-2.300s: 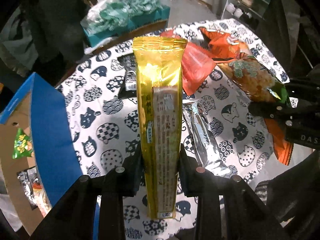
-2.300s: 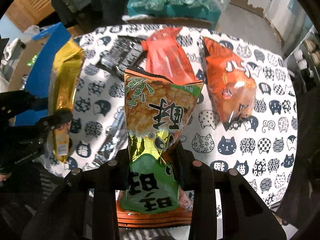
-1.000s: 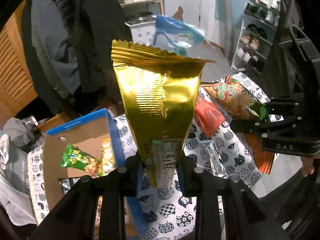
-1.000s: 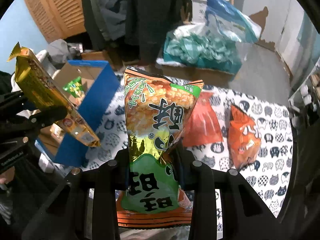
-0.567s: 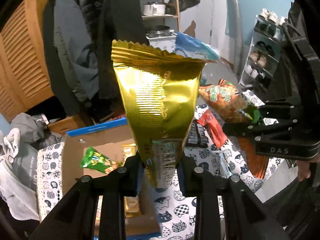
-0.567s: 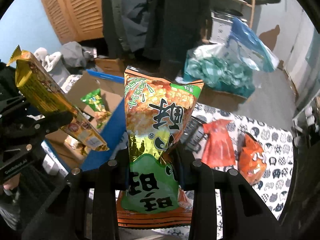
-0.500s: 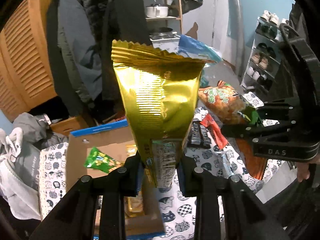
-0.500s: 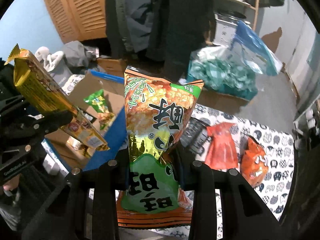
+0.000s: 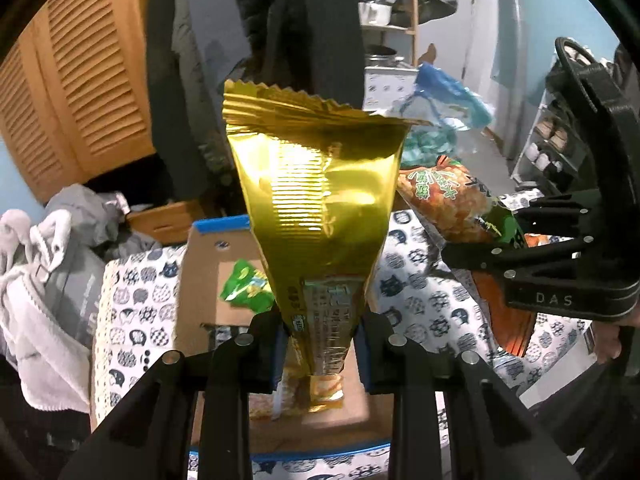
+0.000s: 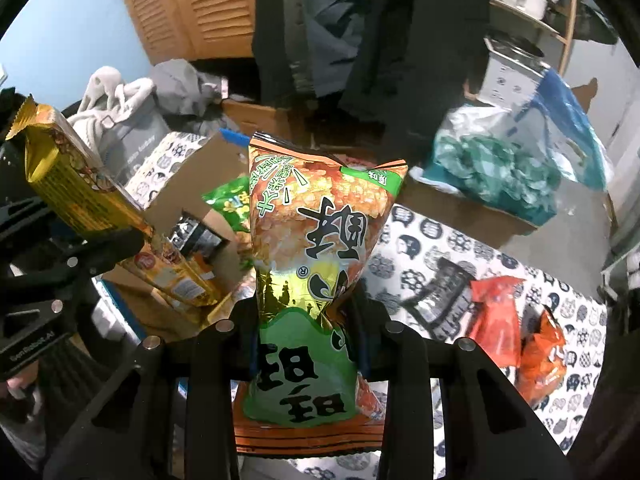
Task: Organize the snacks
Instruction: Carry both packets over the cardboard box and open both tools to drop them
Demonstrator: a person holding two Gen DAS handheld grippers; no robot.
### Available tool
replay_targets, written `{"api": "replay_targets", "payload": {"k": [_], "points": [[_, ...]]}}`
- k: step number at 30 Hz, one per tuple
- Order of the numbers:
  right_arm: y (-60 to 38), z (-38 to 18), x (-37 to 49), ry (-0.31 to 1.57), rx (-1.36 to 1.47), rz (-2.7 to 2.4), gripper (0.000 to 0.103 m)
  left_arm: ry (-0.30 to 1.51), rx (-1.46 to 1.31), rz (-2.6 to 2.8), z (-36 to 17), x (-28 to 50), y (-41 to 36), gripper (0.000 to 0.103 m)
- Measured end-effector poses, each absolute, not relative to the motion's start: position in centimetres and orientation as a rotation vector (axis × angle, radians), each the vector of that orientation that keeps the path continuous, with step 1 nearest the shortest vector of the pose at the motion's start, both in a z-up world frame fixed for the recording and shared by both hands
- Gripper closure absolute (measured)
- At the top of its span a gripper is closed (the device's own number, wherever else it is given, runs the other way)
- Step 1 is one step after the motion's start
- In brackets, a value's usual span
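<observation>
Fingers of the left gripper [image 9: 320, 344] pinch a gold packet [image 9: 320, 216] upright above the open box [image 9: 204, 264]. Beside it, right of the box, the right gripper [image 10: 306, 336] clamps a rice-cracker bag [image 10: 316, 264]. Farther right on the cat-print cloth [image 10: 440, 236] lie a black packet [image 10: 444, 300] and two orange bags [image 10: 540, 344].

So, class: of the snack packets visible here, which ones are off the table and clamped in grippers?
Two: the gold packet in the left gripper, and the green-and-orange rice cracker bag in the right gripper. The red packet lies on the table.
</observation>
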State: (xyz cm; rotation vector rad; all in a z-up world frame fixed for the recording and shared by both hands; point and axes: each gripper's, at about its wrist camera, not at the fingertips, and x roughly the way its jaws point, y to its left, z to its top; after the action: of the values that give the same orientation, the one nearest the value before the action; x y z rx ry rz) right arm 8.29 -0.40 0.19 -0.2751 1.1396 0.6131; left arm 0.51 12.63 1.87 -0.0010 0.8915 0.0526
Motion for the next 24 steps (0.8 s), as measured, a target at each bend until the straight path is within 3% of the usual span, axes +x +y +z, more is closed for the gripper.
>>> {"api": "replay_targets", "payload": {"k": [22,24], "points": [[8.0,-5.4,9.0,1.235,-0.354,0.675,0.070,1.040,-0.015,0.150,-4.4,1.0,18.6,0.074],[8.3,-5.7,9.1,1.241,-0.350,0.678,0.070,1.058,-0.017,0.162,-5.1,1.2,18.9,0.070]]}}
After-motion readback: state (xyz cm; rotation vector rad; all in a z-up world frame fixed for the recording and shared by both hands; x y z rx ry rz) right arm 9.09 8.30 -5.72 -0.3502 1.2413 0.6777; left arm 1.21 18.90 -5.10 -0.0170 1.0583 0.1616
